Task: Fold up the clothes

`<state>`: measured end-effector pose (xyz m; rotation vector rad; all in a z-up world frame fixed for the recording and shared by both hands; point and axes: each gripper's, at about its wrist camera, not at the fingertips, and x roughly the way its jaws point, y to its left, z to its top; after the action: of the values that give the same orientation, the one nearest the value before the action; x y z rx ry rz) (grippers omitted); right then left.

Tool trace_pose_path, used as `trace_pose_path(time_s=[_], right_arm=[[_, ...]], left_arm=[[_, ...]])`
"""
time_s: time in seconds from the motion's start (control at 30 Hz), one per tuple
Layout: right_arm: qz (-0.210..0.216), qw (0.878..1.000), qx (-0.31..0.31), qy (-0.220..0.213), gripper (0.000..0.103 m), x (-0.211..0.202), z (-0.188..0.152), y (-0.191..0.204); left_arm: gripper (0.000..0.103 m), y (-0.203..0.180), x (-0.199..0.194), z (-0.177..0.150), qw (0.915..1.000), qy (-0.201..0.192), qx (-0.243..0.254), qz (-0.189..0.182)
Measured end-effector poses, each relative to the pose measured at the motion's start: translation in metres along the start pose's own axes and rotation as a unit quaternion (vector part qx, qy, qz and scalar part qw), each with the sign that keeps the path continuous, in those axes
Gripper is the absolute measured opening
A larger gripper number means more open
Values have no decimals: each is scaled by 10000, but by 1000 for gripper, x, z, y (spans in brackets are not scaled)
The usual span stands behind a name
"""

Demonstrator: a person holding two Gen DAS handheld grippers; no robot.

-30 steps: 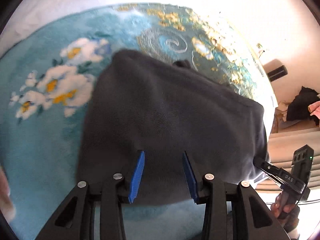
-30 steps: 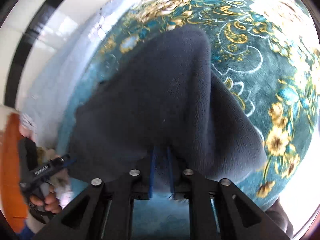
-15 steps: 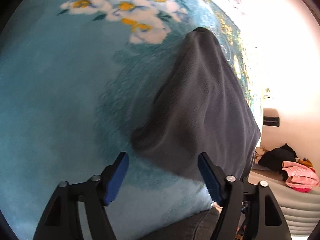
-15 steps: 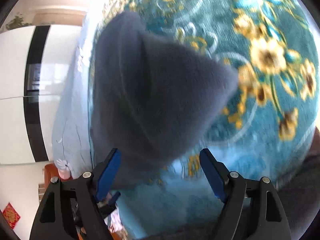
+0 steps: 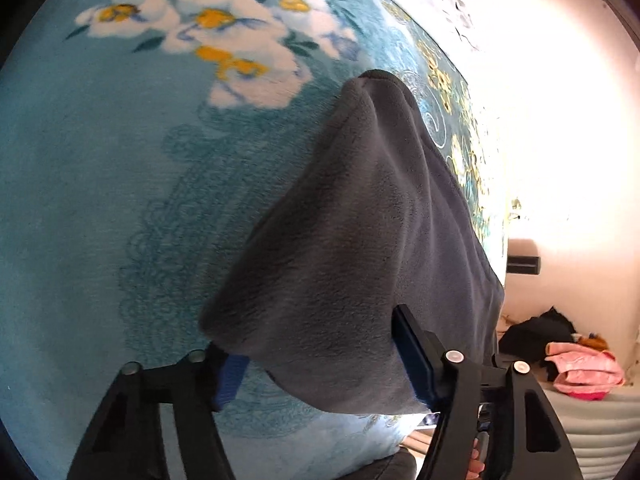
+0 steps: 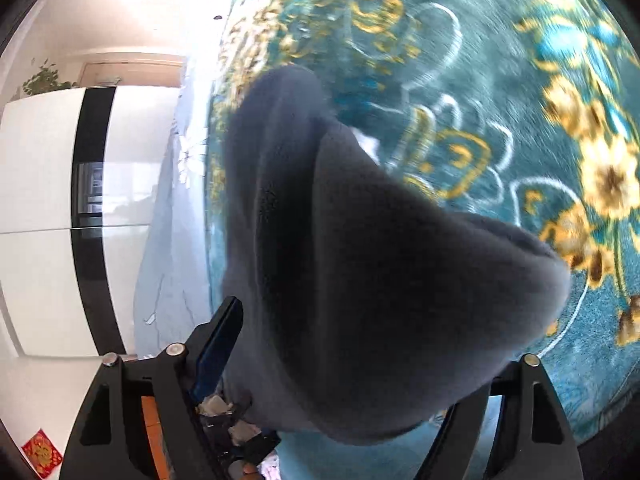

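Both grippers, left [image 5: 324,368] and right [image 6: 360,360], are spread wide, gripping nothing, each straddling a near corner of the grey fleece [image 5: 360,240] on the teal blanket [image 5: 100,200].

The grey fleece garment [image 6: 384,280] covers the right gripper's [image 6: 360,360] right finger completely; the teal floral blanket [image 6: 500,80] smears with motion blur; the left gripper's [image 5: 324,364] left pad [image 5: 230,376] is perhaps half buried.

Black angular left gripper [image 5: 320,364] and right gripper [image 6: 360,360], blue-padded jaws, silver screw heads along the arms
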<state>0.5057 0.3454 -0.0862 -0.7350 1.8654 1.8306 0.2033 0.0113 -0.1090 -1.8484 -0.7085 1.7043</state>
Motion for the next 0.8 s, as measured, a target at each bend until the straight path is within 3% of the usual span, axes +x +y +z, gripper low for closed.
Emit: trace_pose_path(time_s=[0.07, 0.23, 0.43, 0.73, 0.77, 0.8], right_arm=[[-99, 9999, 34, 9, 56, -3, 2, -2], [-57, 9996, 281, 62, 56, 2, -3, -15], [-89, 9995, 267, 132, 56, 11, -10, -12], [-144, 9989, 425, 139, 56, 26, -6, -5], [-166, 9990, 393, 129, 56, 26, -5, -1], [-191, 9992, 345, 119, 56, 26, -5, 4]], left_arm=[[64, 5, 2, -3, 9999, 69, -132, -11], [68, 19, -1, -11, 9973, 191, -645, -303], [70, 21, 8, -12, 9964, 74, -668, -520], [75, -17, 34, 5, 9998, -6, -158, -71], [74, -21, 34, 6, 9999, -29, -128, -24], [66, -27, 30, 8, 9999, -65, -66, 49]])
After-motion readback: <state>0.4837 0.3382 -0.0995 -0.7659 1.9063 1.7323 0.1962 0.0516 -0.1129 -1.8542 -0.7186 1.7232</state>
